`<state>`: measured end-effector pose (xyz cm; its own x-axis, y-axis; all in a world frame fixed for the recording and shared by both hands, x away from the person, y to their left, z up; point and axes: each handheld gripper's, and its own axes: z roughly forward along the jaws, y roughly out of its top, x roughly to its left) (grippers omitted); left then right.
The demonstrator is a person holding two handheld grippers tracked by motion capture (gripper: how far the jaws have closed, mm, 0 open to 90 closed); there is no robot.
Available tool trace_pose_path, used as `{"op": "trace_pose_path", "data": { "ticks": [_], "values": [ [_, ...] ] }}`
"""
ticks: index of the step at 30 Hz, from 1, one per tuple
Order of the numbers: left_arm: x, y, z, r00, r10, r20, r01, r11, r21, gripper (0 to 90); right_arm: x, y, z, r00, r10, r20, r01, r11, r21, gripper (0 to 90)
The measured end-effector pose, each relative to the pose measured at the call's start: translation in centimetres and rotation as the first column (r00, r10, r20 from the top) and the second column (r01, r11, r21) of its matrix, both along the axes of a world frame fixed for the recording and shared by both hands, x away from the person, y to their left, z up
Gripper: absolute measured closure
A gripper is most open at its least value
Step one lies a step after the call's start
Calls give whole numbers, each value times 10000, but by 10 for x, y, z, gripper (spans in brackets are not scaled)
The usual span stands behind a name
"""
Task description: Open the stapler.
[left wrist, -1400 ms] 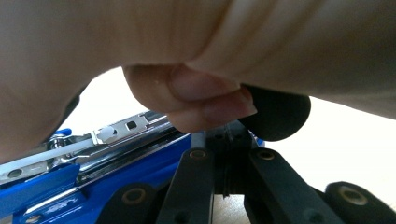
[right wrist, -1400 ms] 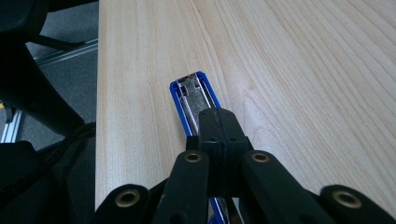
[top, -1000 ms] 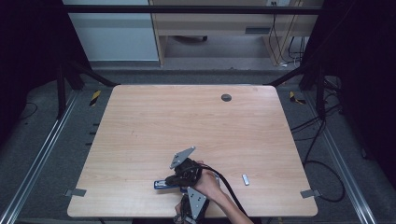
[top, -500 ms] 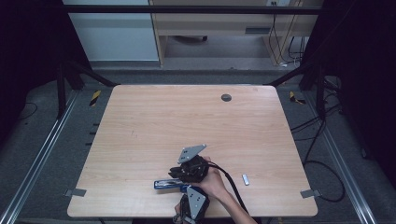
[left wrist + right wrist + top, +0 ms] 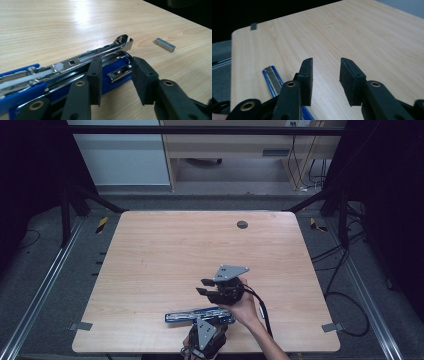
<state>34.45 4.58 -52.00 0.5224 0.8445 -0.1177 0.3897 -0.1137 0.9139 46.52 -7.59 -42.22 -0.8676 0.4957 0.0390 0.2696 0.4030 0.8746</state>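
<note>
Blue stapler (image 5: pixel 200 315) lies opened on the table (image 5: pixel 165 250), both your grippers' jaws just spread, gripping nothing. Next, you likely fetch the staple strip (image 5: pixel 164 44) with your right gripper (image 5: pixel 206 286); your left gripper (image 5: pixel 117 77) straddles the stapler's tip.

dim surroundings, overhead glare on the table (image 5: pixel 82 15), soft gripper views, blurred near jaws

A pale wooden worktop (image 5: pixel 165 270) fills the middle of the scene, with a small dark round cap (image 5: pixel 242 224) near its far edge. Close to the near edge lies a blue stapler (image 5: pixel 197 315), opened out flat, its length running left to right. The left gripper (image 5: pixel 204 336) sits at the near edge, just beside the stapler. The right gripper (image 5: pixel 209 286) hangs just beyond the stapler, fingers pointing left and apart, seemingly with nothing between them; both grippers' jaws have just been opening.
</note>
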Motion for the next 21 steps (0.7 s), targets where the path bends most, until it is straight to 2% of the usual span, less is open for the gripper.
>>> {"op": "trace_pose_path", "data": {
  "ticks": [2, 7, 10, 14, 18, 21],
  "values": [
    [1, 3, 4, 10000, -6, 18, 6, 10000, -44, 559, 1, -10, 2, 9997, -232, -15, 232, 9996, 131, 618],
    [4, 11, 17, 9996, -130, 244, 131, 9999, -30, 528, 2, -33, 6, 9941, -1070, 153, 1070, 9943, 41, 586],
    [8, 15, 27, 9993, -149, 356, 153, 9998, -119, 513, 2, -46, 6, 9897, -1425, 102, 1424, 9898, 92, 589],
    [18, 21, 42, 9985, -258, 489, 264, 9996, -104, 491, 0, -60, 7, 9849, -1721, 214, 1723, 9850, -71, 589],
    [30, 26, 58, 9975, -353, 615, 342, 9992, 190, 466, -3, -73, 6, 9792, -2021, 181, 2023, 9792, -134, 586],
    [36, 28, 67, 9964, -402, 752, 384, 9989, 254, 458, -5, -81, 4, 9744, -2246, 59, 2247, 9743, -169, 581]
  ]
}}
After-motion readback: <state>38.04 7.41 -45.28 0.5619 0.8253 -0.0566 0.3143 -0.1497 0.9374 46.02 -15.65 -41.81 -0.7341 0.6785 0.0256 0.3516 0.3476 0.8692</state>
